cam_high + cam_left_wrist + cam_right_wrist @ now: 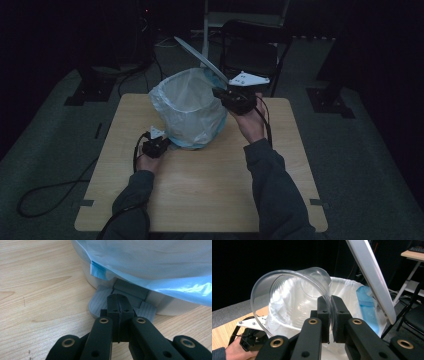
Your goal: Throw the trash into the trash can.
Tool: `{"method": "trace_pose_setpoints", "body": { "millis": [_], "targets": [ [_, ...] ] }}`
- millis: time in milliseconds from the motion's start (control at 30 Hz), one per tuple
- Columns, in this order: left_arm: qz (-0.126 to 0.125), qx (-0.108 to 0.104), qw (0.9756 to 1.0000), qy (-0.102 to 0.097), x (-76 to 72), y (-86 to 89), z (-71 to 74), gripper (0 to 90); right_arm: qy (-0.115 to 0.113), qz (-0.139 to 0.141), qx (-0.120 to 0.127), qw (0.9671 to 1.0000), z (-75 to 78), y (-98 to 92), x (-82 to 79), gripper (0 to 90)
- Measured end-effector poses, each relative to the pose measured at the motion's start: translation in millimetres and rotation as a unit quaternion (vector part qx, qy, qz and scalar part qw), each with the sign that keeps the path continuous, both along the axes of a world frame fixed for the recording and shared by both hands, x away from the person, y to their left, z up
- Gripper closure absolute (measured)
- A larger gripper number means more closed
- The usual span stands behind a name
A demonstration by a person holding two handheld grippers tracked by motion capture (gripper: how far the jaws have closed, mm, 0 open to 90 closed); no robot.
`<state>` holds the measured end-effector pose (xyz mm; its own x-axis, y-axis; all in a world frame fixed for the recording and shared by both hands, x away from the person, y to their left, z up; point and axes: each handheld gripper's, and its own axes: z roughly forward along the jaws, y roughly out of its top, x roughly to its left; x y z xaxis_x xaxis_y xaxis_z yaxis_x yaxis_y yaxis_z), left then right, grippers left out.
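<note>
Dimly lit, the wooden table [210, 190] bears a bin [192, 112]; the left hand-held gripper [119, 305] is closed on its pedal [98, 303], the right hand-held gripper [331, 305] pinching a cup [287, 297].

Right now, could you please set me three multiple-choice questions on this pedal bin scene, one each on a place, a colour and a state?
1. Where does the left gripper rest?
A. on the bin's grey pedal
B. inside the bin
C. on the chair

2. What colour is the bin liner where it hangs over the bin's outside?
A. black
B. pale blue
C. red

3. How does the bin's lid stand?
A. shut flat
B. lying on the table
C. raised open

Answers:
1 A: in the left gripper view the shut jaws sit on the ribbed pedal at the bin's foot.
2 B: the left gripper view shows pale blue plastic draped over the white bin.
3 C: the lid slants up behind the open bin, while the right gripper holds a clear plastic cup by its rim above the opening.
</note>
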<state>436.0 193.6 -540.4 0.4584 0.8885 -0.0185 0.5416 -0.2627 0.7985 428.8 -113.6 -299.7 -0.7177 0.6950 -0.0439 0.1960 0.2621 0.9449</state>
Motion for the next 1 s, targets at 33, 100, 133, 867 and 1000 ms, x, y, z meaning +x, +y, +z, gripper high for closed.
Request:
{"method": "trace_pose_setpoints", "body": {
  "millis": [33,100,133,867,1000],
  "targets": [
    [0.0,0.0,1.0,0.0,0.1,0.1,0.0,90.0,0.002,-0.002,0.002,1.0,-0.2,1.0,0.5,86.1],
    [0.0,0.0,1.0,0.0,0.0,0.1,0.0,90.0,0.003,-0.002,0.002,1.0,-0.4,2.2,2.1,86.1],
    [0.0,-0.001,1.0,0.0,0.1,0.1,-0.1,90.0,0.003,-0.003,0.003,1.0,-0.5,2.8,2.9,86.1],
    [0.001,0.001,1.0,-0.001,-0.1,-0.2,0.0,90.0,0.011,-0.018,0.011,0.9997,0.7,20.9,16.4,86.0],
    [0.0,0.001,1.0,-0.001,-0.1,-0.1,0.0,90.0,0.012,-0.019,0.012,0.9997,2.4,24.5,18.3,86.0]
  ]
}}
